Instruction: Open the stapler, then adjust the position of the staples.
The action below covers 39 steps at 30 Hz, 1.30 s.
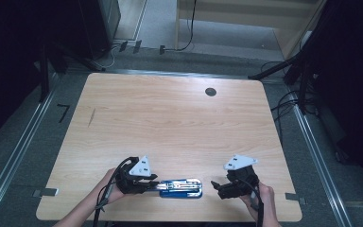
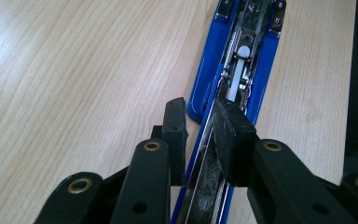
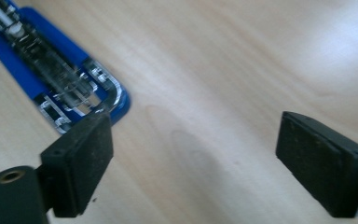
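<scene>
Nearest the lens in the left gripper view, the left gripper [image 2: 200,121] pinches the near end of an opened blue stapler [image 2: 242,65], its pads hiding that end while the stapler's far end is cut off by the top edge. The stapler lies flat near the table's [image 1: 170,118] front edge, its metal staple channel and white pusher exposed; small embossed letters on its metal tabs are too blurred to read. The right gripper [image 3: 193,158] stands spread wide, just beside the stapler's rounded end, nothing between its pads
</scene>
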Each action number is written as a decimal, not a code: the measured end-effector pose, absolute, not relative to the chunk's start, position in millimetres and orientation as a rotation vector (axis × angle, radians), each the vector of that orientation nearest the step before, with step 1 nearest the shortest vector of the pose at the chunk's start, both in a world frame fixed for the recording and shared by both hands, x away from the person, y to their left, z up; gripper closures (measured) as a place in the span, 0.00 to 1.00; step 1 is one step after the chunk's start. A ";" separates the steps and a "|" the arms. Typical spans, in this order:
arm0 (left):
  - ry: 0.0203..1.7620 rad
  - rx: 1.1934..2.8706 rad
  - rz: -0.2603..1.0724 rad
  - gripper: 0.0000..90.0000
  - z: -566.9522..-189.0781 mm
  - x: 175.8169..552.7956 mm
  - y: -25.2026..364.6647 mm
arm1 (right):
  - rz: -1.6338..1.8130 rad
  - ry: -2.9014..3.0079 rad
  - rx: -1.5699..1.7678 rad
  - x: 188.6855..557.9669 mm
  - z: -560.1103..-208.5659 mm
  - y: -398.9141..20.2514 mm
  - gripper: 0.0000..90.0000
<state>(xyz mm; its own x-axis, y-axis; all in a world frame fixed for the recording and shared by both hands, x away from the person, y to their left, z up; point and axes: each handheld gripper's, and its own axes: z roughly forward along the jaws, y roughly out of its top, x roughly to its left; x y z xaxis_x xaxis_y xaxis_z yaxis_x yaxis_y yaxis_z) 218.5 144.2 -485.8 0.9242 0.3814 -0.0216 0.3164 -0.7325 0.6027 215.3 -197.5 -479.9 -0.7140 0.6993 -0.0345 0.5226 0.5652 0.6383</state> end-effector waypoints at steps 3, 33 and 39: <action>0.492 2.451 0.133 0.83 -485.8 219.3 143.9 | 0.866 2.446 1.057 219.1 -475.7 -212.2 0.05; 0.488 2.446 0.121 0.82 -486.9 221.4 143.5 | 0.894 2.446 1.419 263.1 -489.4 -281.2 0.15; 0.487 2.443 0.122 0.82 -487.3 221.4 142.6 | 0.915 2.449 1.435 273.4 -496.8 -285.1 0.21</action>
